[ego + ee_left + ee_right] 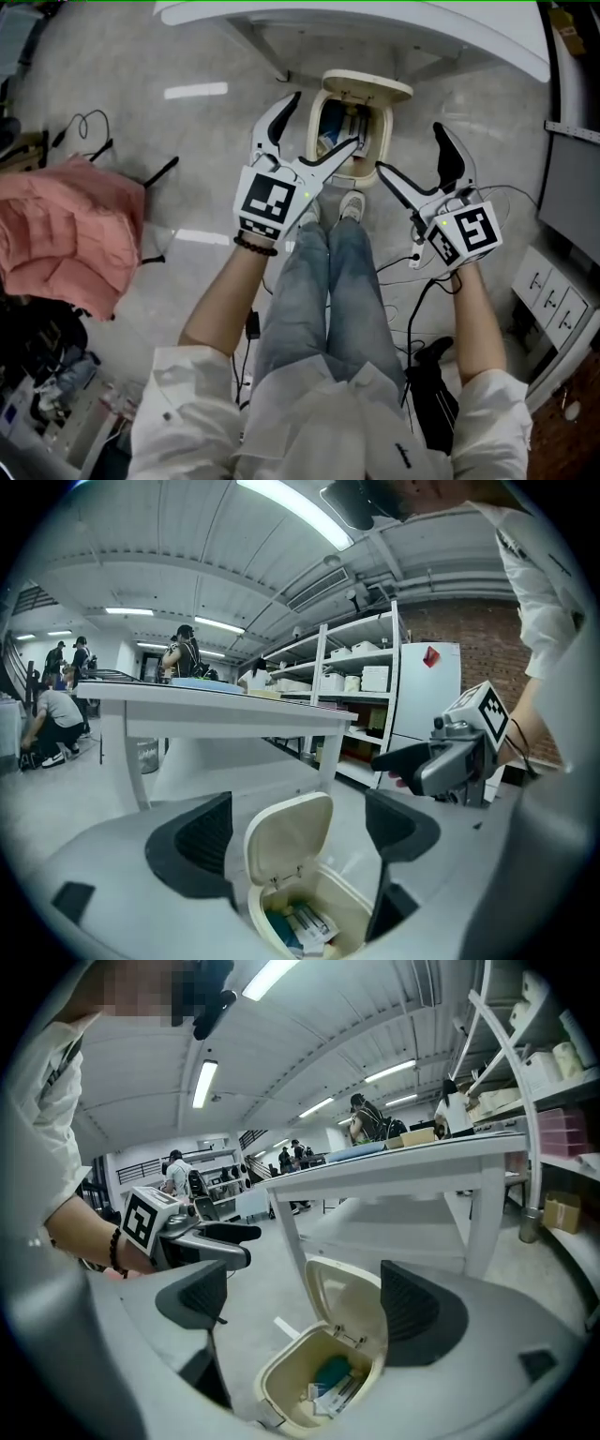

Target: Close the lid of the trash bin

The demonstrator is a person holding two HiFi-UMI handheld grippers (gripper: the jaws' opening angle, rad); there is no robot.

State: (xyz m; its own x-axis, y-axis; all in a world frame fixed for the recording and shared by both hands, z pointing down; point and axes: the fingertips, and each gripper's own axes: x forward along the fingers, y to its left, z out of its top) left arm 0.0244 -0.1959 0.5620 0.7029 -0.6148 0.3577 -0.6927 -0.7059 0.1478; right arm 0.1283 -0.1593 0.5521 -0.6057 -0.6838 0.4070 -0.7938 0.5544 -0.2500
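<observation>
On the floor (197, 141), at the near edge of the white worktop (394, 23), I have the trash bin (387, 141) standing with its lid (367, 86) raised. The lid is hinged at the far side and tipped back toward the worktop. Inside I can make out paper packaging (339, 1393) and a teal object (330, 1371). My left tool (325, 119) hangs above the bin's left rim, jaws spread wide and holding nothing. In the left gripper view the lid shows between the jaws but clear of both. My right tool (408, 146) hovers just right of the bin, likewise released and empty, touching neither lid nor rim. A pink cloth (66, 234) lies well off to the left.
</observation>
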